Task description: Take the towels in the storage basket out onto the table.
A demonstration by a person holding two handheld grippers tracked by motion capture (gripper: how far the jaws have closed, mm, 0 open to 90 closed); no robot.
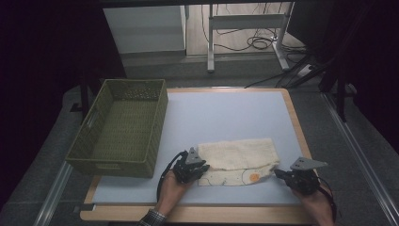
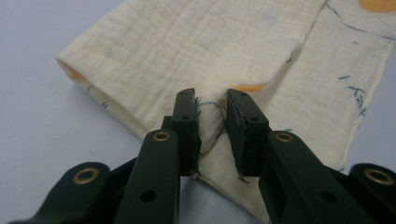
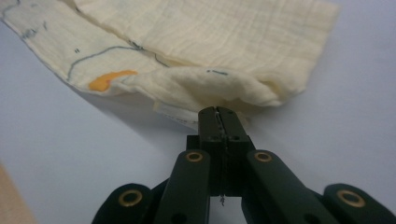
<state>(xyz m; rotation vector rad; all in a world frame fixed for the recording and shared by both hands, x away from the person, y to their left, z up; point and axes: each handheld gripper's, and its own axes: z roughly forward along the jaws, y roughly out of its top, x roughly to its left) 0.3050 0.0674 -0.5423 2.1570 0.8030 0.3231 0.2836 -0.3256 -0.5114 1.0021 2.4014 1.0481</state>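
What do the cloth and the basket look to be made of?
The cloth looks like soft cream cotton gauze: a crinkled, matte weave with printed blue lines and orange patches, limp at the folds. The basket looks woven, perhaps from paper cord or plastic wicker; the olive strands show a tight, dull weave.

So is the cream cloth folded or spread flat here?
Folded. The cloth lies doubled on the table: its plain upper layer covers most of the printed layer, leaving a strip along the near edge.
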